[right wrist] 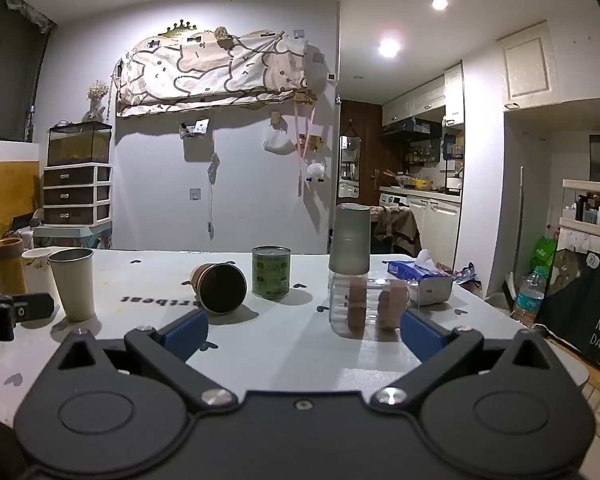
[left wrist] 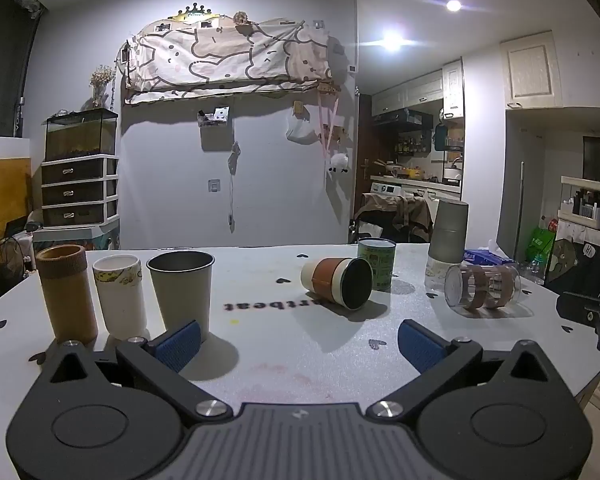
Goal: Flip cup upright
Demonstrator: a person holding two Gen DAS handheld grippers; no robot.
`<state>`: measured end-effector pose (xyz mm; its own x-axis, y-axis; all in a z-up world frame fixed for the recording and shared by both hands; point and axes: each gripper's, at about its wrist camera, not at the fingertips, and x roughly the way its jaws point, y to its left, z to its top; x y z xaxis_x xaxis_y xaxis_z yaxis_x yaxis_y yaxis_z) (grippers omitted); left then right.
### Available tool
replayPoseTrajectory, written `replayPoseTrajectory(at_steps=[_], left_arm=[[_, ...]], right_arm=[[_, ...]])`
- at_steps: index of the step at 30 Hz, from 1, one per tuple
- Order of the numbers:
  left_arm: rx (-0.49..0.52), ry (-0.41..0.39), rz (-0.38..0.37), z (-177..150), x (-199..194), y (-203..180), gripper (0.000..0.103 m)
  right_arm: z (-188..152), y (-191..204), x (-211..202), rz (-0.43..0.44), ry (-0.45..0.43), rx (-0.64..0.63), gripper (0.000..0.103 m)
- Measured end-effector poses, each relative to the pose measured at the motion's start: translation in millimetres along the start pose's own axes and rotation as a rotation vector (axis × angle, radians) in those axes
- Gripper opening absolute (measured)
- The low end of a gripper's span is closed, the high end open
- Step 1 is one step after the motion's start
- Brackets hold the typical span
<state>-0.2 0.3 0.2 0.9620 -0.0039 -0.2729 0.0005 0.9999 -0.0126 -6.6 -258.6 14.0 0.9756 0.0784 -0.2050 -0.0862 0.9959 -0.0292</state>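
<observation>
My left gripper (left wrist: pixel 298 342) and right gripper (right wrist: pixel 303 332), both spread, face the tipped cup (left wrist: pixel 337 283) on the tabletop (left wrist: pixel 284 344).

"NICE DAY!" on black board (right wrist: pixel 594 320)

A lived-in home: a white table (left wrist: pixel 260 344) stands in a room opening onto a small kitchen with cream wall cabinets (right wrist: pixel 530 66). A cartoon-printed pink-and-white cloth (left wrist: pixel 228 60) hangs on the wall, beside a glass tank (left wrist: pixel 80 136) on a white drawer unit with dark drawers (left wrist: pixel 78 190).
</observation>
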Motion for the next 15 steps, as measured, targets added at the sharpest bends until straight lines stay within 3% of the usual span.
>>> replayPoseTrajectory(at_steps=[15], left_arm=[[-0.001,0.001,0.0,0.0,0.0,0.0,0.103]], right_arm=[[-3.5,1.5,2.7,0.008,-0.002,-0.002,0.103]])
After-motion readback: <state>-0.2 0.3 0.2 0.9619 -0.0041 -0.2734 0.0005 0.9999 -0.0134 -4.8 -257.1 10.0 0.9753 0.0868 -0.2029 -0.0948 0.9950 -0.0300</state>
